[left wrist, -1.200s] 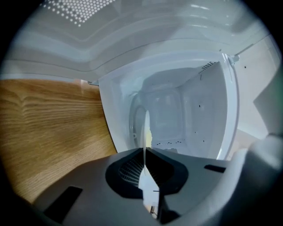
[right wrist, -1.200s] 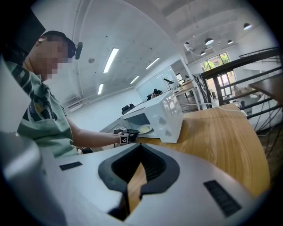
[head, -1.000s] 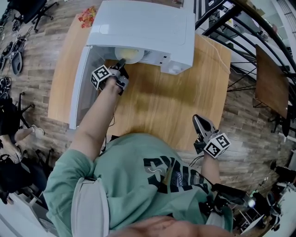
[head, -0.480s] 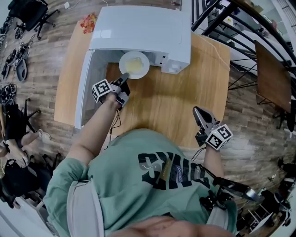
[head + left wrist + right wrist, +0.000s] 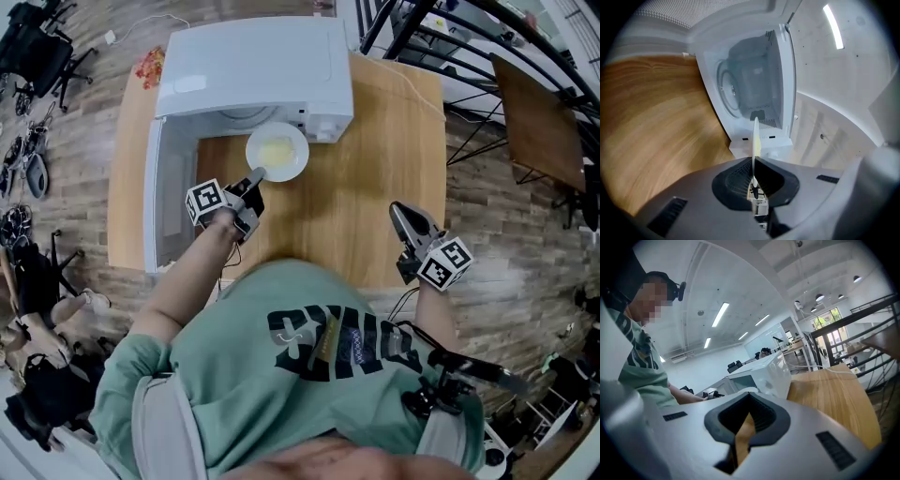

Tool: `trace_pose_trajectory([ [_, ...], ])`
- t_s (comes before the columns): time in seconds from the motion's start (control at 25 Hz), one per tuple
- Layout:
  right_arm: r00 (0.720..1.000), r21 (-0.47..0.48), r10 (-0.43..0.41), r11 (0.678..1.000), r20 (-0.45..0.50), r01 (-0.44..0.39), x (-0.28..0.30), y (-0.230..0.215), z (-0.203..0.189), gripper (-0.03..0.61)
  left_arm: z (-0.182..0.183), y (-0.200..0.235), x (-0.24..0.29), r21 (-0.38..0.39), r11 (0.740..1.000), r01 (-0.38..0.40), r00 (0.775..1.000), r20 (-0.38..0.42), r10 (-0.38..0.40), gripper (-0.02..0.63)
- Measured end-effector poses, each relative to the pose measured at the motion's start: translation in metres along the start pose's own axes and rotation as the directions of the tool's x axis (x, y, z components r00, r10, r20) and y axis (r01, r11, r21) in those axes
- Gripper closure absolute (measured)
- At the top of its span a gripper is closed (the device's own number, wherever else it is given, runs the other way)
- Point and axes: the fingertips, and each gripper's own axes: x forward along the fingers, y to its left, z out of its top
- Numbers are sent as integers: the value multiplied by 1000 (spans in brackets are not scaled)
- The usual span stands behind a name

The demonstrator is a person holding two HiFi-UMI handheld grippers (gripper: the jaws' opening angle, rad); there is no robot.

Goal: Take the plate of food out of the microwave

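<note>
I grip the round white plate of yellow food (image 5: 277,152) by its near rim with the left gripper (image 5: 254,177), so it is carried level and clear of the white microwave (image 5: 253,66). The right gripper (image 5: 401,214) is closed, empty and kept aside.

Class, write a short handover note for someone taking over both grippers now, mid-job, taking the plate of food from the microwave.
Left gripper: shut on the near rim of the plate.
Right gripper: shut, empty, by the table's front edge, away from the plate.
Plate, carrying yellow food, is just outside the microwave's opening, above the table; the door stands open.
Done: plate is clear of the cavity.
Left: set it on the table and release; whether it already touches the wood is unclear.
</note>
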Motion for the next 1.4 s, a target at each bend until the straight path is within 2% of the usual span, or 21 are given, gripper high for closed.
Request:
trace_pose_trajectory([
  [0.36, 996, 30, -84, 996, 25, 84, -50, -22, -12, 571, -60, 17, 33, 0, 999, -45, 989, -139, 45, 598],
  [0.72, 988, 60, -148, 988, 45, 145, -94, -38, -21, 571, -126, 9, 82, 49, 998, -26, 953, -300, 39, 598],
  [1.4, 958, 132, -279, 954, 60, 269, -165, -67, -51, 571, -183, 35, 148, 104, 992, -71, 898, -426, 108, 598],
])
